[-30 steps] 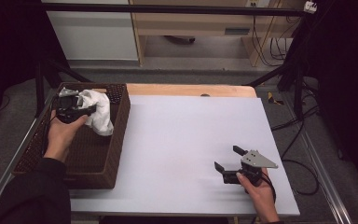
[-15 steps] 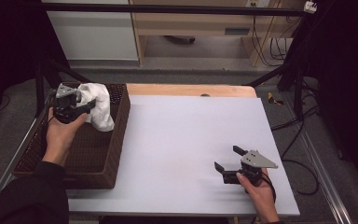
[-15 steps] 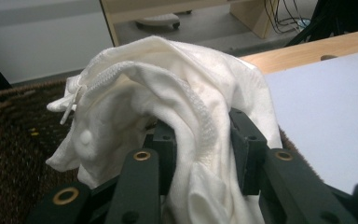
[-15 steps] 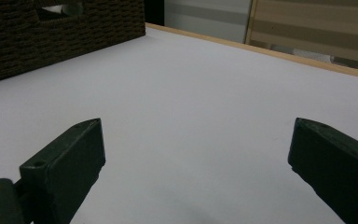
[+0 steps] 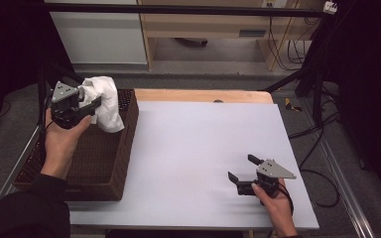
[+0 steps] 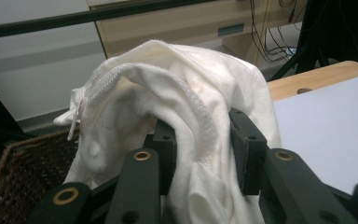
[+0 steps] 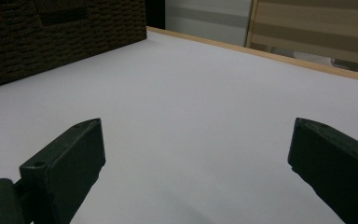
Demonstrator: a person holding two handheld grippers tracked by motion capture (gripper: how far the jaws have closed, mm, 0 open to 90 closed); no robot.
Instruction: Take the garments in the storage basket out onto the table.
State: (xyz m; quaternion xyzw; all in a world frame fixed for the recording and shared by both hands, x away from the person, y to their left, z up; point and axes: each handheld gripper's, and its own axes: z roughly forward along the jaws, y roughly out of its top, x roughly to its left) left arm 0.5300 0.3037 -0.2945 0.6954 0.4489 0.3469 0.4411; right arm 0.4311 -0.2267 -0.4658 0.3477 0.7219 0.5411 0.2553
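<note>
A white table (image 5: 198, 144) fills the middle of the scene, with a dark woven basket (image 5: 114, 168) standing along its left edge. Above the far end of the basket, the left gripper (image 5: 95, 103) holds a crumpled white cloth (image 5: 104, 99), its jaws pinching a fold of the fabric. At the near right, the right gripper (image 5: 241, 168) rests low over the bare tabletop with its jaws spread wide.

hand-held gripper (image 6: 200, 144): jaws clamp white cloth (image 6: 177, 102) | wicker basket (image 6: 28, 158) lower left, seemingly below cloth
</note>
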